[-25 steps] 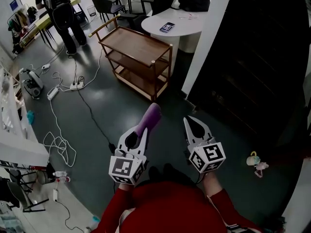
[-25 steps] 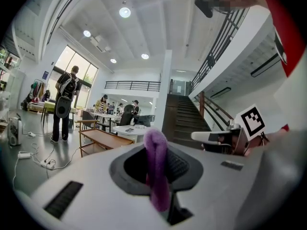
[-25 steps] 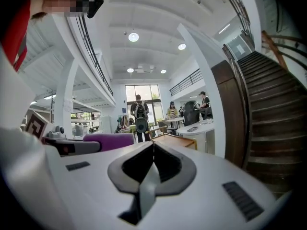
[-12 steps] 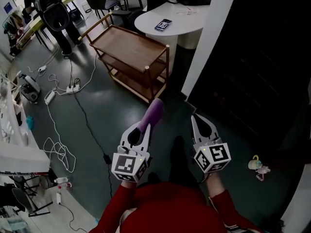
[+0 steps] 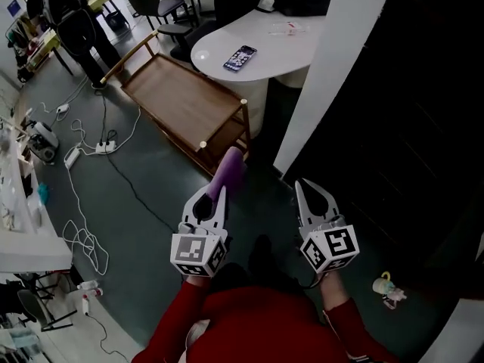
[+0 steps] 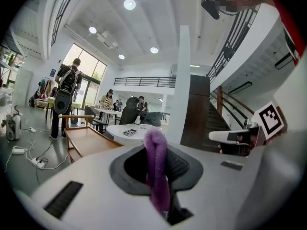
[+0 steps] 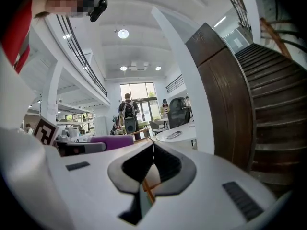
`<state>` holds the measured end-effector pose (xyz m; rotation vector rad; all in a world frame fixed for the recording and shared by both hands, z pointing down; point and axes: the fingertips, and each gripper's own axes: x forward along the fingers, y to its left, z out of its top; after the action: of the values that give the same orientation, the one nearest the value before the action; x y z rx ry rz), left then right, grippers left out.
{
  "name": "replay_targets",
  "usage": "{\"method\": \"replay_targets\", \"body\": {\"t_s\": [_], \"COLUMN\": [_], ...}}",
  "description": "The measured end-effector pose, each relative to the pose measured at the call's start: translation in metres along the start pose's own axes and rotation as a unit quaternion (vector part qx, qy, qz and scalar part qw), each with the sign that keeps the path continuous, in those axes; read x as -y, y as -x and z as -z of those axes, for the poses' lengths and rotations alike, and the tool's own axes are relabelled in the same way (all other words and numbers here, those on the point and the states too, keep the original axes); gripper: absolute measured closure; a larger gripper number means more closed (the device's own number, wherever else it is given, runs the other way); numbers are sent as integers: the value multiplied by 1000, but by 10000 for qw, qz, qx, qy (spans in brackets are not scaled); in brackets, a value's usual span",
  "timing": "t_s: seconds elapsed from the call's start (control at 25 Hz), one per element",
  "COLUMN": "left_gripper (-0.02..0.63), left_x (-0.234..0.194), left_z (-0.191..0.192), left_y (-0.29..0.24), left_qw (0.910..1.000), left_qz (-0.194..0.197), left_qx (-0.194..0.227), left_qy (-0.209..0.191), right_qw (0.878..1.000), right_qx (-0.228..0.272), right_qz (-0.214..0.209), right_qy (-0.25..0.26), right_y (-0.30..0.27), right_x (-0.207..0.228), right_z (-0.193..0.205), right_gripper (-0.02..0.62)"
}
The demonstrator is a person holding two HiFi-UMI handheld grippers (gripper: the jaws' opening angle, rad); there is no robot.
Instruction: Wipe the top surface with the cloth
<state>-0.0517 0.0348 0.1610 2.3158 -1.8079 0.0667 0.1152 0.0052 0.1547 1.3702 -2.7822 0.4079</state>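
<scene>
A purple cloth (image 5: 227,171) sticks out forward from my left gripper (image 5: 212,190), which is shut on it; in the left gripper view the purple cloth (image 6: 156,169) stands folded between the jaws. My right gripper (image 5: 305,187) is shut with nothing in it, its jaw tips meeting in the right gripper view (image 7: 153,145). Both grippers hang above the dark floor, short of the wooden cart (image 5: 178,97), whose bare top surface lies ahead to the left. The purple cloth (image 7: 111,142) also shows at the left of the right gripper view.
A white round table (image 5: 261,48) with a phone (image 5: 240,57) stands behind the cart. A white pillar (image 5: 333,66) and dark wooden stairs (image 5: 408,104) rise at the right. Cables and a power strip (image 5: 102,147) lie on the floor left. A person (image 5: 72,21) stands far left. A small toy (image 5: 386,288) lies lower right.
The view has moved forward toward the cart and round table, which now sit closer and lower in the frame. Both grippers keep their hold and spacing.
</scene>
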Motion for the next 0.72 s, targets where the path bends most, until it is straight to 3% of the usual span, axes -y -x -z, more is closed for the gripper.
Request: {"method": "replay_targets", "body": {"t_s": [0.48, 0.72], "left_gripper": [552, 552], "left_x": [-15, -31], "left_z": [14, 18], "left_y": [-60, -141], "left_qw": [9995, 9996], "left_qz": [4, -216], "left_qx": [-322, -148], "left_qy": [57, 83], "right_qw": [9992, 9972], "right_qx": [-301, -617], "right_qz": [-234, -407], "right_qy": [-84, 105], "right_y": [-46, -72], "right_x": [12, 17], "right_z": [5, 24], "right_gripper": [583, 583]}}
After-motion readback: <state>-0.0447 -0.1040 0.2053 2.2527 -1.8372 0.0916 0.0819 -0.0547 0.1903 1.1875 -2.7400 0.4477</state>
